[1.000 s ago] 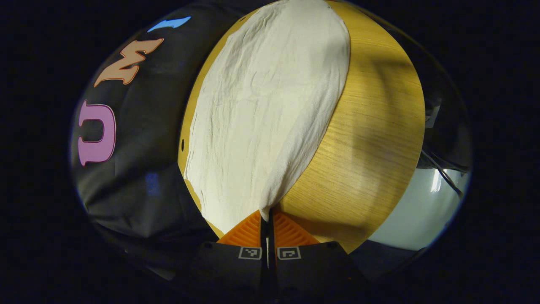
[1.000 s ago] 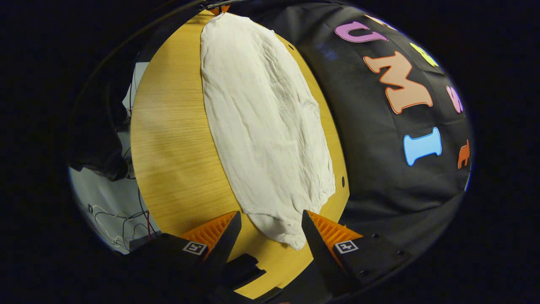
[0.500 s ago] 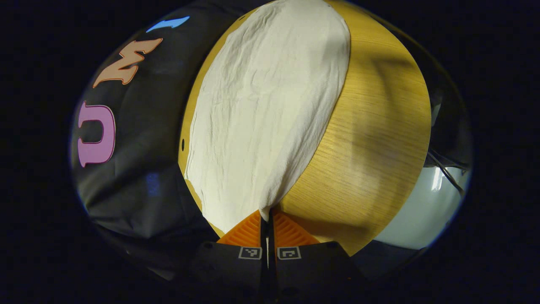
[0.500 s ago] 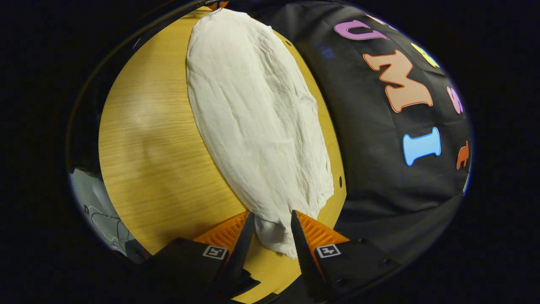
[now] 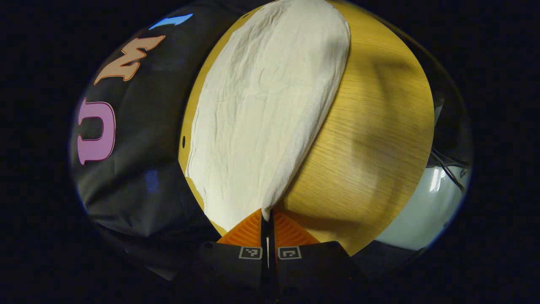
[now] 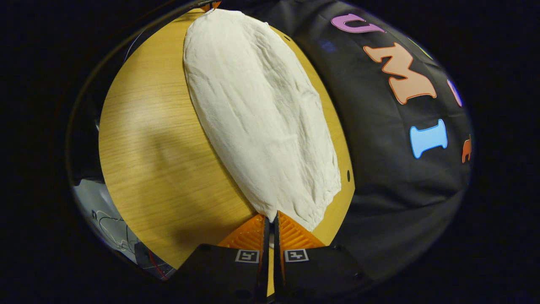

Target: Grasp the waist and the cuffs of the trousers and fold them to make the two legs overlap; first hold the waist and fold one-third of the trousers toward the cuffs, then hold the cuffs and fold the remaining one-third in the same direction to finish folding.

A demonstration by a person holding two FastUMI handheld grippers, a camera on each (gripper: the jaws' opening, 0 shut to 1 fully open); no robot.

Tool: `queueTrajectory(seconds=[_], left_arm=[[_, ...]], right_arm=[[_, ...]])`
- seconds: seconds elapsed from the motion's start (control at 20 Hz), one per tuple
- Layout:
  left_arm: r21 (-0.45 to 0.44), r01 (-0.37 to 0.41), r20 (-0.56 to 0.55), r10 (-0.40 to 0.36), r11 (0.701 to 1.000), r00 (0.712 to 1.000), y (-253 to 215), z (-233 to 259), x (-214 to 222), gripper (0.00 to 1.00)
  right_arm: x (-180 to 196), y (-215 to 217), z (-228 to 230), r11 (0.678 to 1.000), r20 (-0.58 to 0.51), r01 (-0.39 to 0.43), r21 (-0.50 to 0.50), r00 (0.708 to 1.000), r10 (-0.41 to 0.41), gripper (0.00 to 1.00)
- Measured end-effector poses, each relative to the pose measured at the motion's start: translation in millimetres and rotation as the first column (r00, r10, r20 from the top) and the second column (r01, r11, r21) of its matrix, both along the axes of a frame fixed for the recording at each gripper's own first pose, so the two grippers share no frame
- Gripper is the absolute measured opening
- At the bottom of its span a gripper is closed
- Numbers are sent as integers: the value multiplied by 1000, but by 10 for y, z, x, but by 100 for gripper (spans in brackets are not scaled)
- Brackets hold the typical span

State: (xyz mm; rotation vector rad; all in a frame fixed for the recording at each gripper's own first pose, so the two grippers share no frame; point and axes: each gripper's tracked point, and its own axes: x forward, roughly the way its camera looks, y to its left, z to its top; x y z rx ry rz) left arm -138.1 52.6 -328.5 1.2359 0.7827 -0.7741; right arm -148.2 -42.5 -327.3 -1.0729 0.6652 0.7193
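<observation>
In the left gripper view, your left gripper (image 5: 266, 217) has its jaws pinched together on the near corner of the cream trousers (image 5: 257, 109), which stretch away along the wooden table (image 5: 371, 139). In the right gripper view, your right gripper (image 6: 271, 219) is clamped on the trousers' opposite end, nearest it on the table.

Left gripper view: camera low at one end of the wooden table (image 5: 371, 139), close above the tabletop, facing lengthwise along the white trousers (image 5: 257, 122); booth wall on its left, floor (image 5: 422, 211) on its right.

Right gripper view: camera low at the opposite end, equally close, facing back along the trousers (image 6: 261, 122); wall on its right, table (image 6: 160, 169) on its left.

Shared: trousers, tabletop, wall.
</observation>
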Motion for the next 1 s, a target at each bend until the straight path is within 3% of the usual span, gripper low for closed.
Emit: queueTrajectory(seconds=[0.2, 0.4, 0.65, 1.0], left_arm=[[33, -2, 73, 0, 999, 997, 9, 224, 308, 0], [39, -86, 126, 80, 996, 989, 13, 475, 555, 0], [5, -183, 220, 178, 983, 959, -55, 924, 924, 0], [-101, -187, 271, 208, 977, 940, -264, 1178, 1818, 0]], right_arm=[[196, -34, 277, 999, 72, 38, 34, 997, -41, 7], [472, -36, 519, 994, 127, 61, 96, 989, -73, 7], [958, -30, 756, 983, 195, 68, 169, 976, -101, 7], [1740, 56, 1033, 956, 260, 192, 223, 933, -248, 7]])
